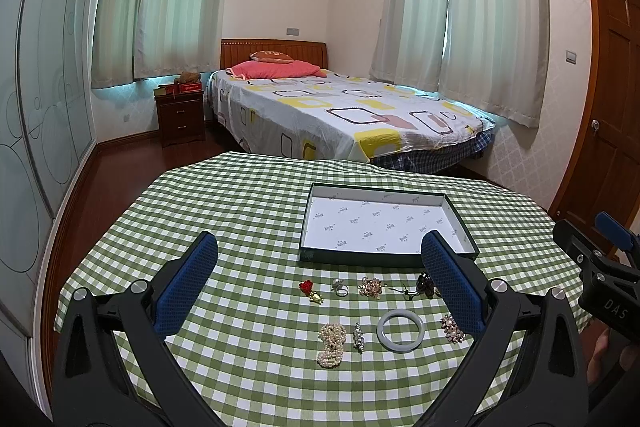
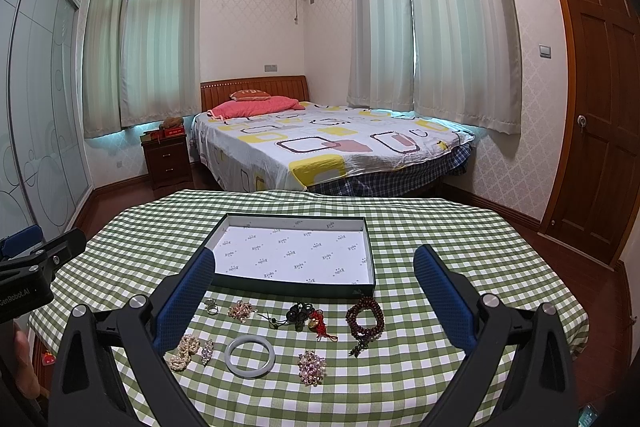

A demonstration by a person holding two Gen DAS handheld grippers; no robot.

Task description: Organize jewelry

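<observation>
Your left tool (image 1: 320, 267) sits with its blue pads spread wide, nothing between them, low centre of the left wrist view. Your right tool (image 2: 316, 279) is likewise wide apart and empty, low centre of the right wrist view. The counter (image 1: 240, 195) wears a green-and-white checked cloth. The tray (image 1: 386, 225), dark-rimmed with a white printed liner, lies centre-right in the left view, nothing in it. The jewelry lies loose on the cloth just below the tray, in two rough rows. Upper row in the left view, left to right: a red rose brooch (image 1: 310, 290), a silver ring (image 1: 340, 287), a gold-pink cluster (image 1: 371, 286), a dark beaded charm (image 1: 425, 283) partly behind the right pad. Lower row: a pearl strand (image 1: 332, 339) bunched up, a small crystal pin (image 1: 357, 337) just beside it, a pale jade bangle (image 1: 400, 330) lying flat, a pink rhinestone brooch (image 1: 452, 327). The right wrist view adds a wooden bead bracelet (image 2: 365, 317) at centre-right and a red knotted charm (image 2: 320, 323) touching the dark beads. None of the pieces touches the tray. A bed (image 1: 340, 107) with a patterned sheet fills mid-frame beyond the counter; a door (image 2: 600, 107) stands at the right edge.
</observation>
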